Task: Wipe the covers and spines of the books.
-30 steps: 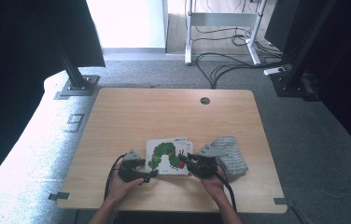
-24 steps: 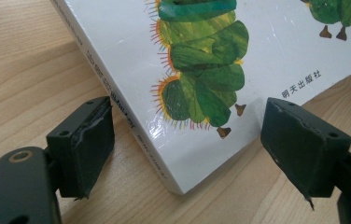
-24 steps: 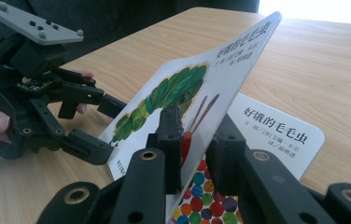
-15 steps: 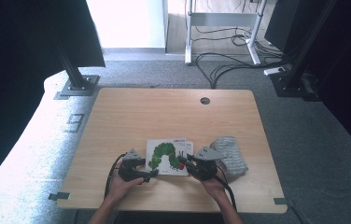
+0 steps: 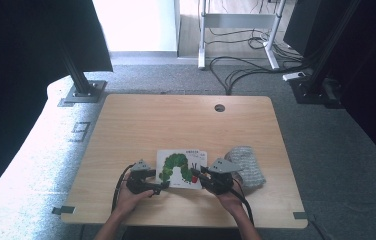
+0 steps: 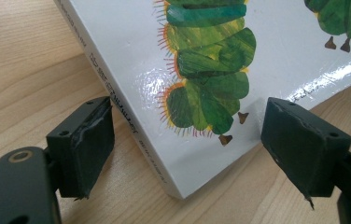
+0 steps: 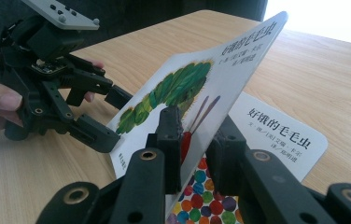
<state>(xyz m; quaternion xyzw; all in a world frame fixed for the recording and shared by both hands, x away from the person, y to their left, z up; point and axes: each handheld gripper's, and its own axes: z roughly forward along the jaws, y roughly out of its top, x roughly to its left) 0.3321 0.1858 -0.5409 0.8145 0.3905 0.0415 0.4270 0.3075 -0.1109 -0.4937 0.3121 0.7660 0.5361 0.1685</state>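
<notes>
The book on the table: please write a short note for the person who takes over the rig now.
Right gripper: shut on the front cover of the book, lifting it open; the title page shows beneath.
Left gripper: open, jaws either side of the book's spine corner, not pressing.
The book lies near the table's front edge; a grey cloth is beside it.
Done: cover raised.
Left: probably fold it fully open.

Grey carpet (image 5: pixel 326 135) surrounds the wooden table (image 5: pixel 176 125); bright light falls from behind.
</notes>
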